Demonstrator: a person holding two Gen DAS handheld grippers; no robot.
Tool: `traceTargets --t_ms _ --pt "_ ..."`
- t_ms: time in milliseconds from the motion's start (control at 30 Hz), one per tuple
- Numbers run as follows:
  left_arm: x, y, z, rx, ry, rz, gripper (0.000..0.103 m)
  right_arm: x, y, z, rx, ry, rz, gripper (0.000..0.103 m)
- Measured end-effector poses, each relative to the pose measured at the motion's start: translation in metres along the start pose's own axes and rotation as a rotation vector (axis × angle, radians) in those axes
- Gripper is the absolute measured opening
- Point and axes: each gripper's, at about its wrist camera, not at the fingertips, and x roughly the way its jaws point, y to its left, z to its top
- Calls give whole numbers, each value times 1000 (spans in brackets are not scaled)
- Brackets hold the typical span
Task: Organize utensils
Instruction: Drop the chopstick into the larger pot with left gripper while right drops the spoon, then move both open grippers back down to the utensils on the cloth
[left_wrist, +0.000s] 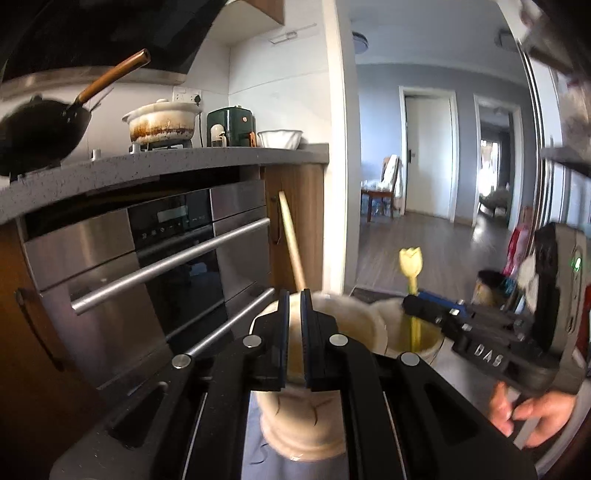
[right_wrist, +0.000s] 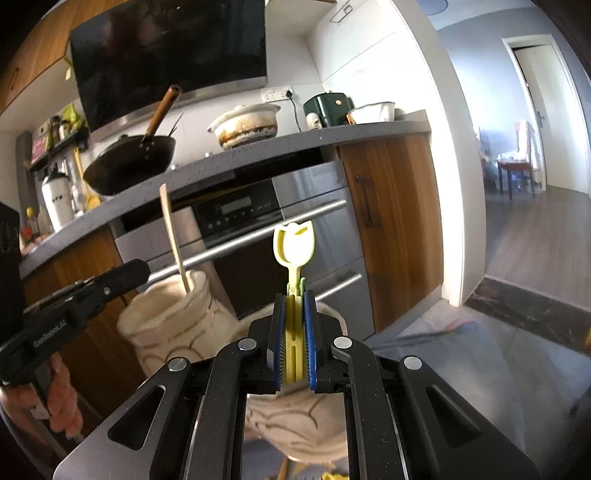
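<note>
Utensils sit in both grippers over two cream ceramic holders. In the right wrist view the right gripper (right_wrist: 293, 343) is clenched on the stem of a yellow tulip-handled utensil (right_wrist: 294, 243), whose flower-shaped end stands upright at twelve o'clock above the fingertips, over the right holder (right_wrist: 314, 432). At nine o'clock the left holder (right_wrist: 166, 328) holds a wooden stick (right_wrist: 173, 236) leaning out of its mouth, and the left gripper (right_wrist: 122, 275) reaches in from the left edge, just beside its rim. In the left wrist view the left gripper (left_wrist: 294, 325) has its pads nearly together over that holder (left_wrist: 295, 424); whether it pinches the stick's base (left_wrist: 291, 243) I cannot tell. Behind, a grey kitchen surface (right_wrist: 295, 142) carries a black wok (right_wrist: 129, 162) and a stained white pot (right_wrist: 245, 125).
</note>
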Motion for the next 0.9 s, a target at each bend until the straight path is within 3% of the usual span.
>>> traceTargets --t_ms 233,300,367,500,533,567,633,700,833,900 --pt "-15 0 1 -7 -7 9 7 -2 3 3 -3 22 -19 12" --pt "-20 -1 4 -4 -13 4 12 -4 3 6 11 20 -21 18" --pt "-25 -2 6 -5 -15 6 35 -8 3 9 14 14 -31 23" --pt "-34 -3 6 -14 -25 4 60 -24 0 14 30 -9 -51 35" --pt "-37 -4 6 -13 -25 5 70 -27 -1 15 32 -12 -56 38" --pt "-40 -5 6 -13 -27 2 81 -33 -1 16 33 -19 -66 44" --pt "-46 -7 4 -10 -38 -2 92 -42 -1 18 25 -26 -78 55" --pt "-53 -10 2 -2 -51 -1 97 -52 1 18 8 -34 -90 64" --pt "-64 -18 -4 36 -89 8 98 -70 2 15 -17 -37 -115 71" --pt "-70 -23 -9 76 -113 -36 98 -77 1 12 -22 -32 -125 77"
